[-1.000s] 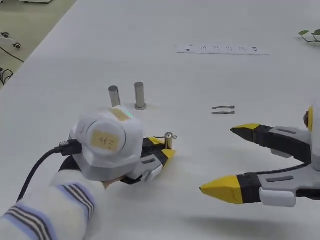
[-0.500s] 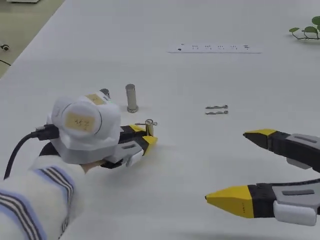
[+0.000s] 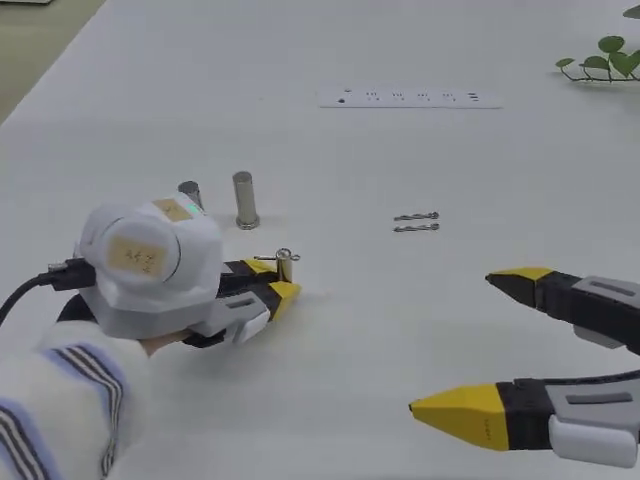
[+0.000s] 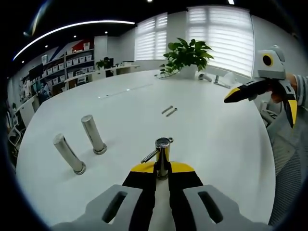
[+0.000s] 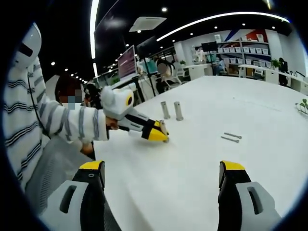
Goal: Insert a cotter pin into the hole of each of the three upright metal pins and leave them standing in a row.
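While left tongs clamp one metal pin upright, right tongs gape empty, well apart

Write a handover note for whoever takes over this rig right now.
Left tool: shut on one metal pin, held upright, with a cotter pin through its hole.
Right tool: open, empty.
Two bare metal pins stand upright beyond the held one; two loose cotter pins lie on the table.
Done: one of three. Left: pin the other two, stand all three in a row.
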Available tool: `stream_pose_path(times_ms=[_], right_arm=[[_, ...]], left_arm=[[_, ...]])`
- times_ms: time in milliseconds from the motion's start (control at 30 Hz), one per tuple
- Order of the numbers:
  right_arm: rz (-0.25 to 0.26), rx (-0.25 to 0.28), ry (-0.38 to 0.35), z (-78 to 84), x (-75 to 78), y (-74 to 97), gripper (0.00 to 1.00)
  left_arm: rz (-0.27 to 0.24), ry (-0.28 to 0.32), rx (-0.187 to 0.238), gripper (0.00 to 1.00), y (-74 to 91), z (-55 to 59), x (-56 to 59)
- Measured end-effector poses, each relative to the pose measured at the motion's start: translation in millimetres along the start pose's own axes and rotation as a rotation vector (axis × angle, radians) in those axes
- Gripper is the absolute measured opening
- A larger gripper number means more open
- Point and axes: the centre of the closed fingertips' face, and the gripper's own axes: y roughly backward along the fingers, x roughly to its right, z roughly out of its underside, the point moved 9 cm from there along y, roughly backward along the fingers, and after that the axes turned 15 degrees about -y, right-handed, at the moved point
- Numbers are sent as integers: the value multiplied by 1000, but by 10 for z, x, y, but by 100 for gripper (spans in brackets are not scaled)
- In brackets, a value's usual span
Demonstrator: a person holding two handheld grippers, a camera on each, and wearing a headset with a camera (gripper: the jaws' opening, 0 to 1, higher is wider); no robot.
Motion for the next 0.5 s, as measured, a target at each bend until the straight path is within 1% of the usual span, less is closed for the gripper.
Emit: stream_pose_path(times_ms=[200,333,400,433,467,500], right_arm=[[4,3,-2,1,-9,-10,100],[4,0,1,5,-25,-20,100],[5,0,-2,8,-29,-23,100],[3,2,-4,8,-32,-24,100],[1,4,-8,6,-36,-26,100],[-3,8,-12,2,-45,-26,100]], left_arm=[[0,-1,13,7,14,4,30],[-10,5,20,7,24,7,53],[-19,-12,22,7,18,9,63],[-20,-8,25,7,19,11,61],[-17,28,37,8,9,17,63],[-16,34,40,8,8,22,63]])
